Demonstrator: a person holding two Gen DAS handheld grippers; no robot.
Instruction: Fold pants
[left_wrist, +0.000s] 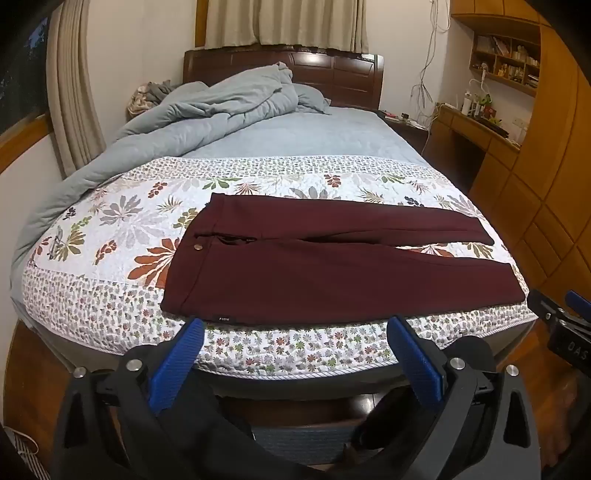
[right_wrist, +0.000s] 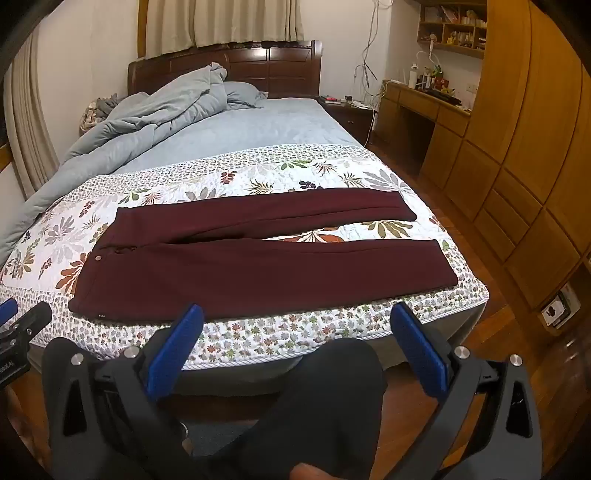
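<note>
The left claw (left_wrist: 295, 332) and right claw (right_wrist: 297, 319) both hang wide open and empty just short of the bed's foot, with the maroon pants (left_wrist: 332, 266) laid flat on the floral quilt (left_wrist: 110, 221) straight ahead. Their long axis runs crosswise, waistband nearer the left claw and leg hems nearer the right. A small dark label (left_wrist: 223, 319) on the near edge is too tiny to read.
</note>
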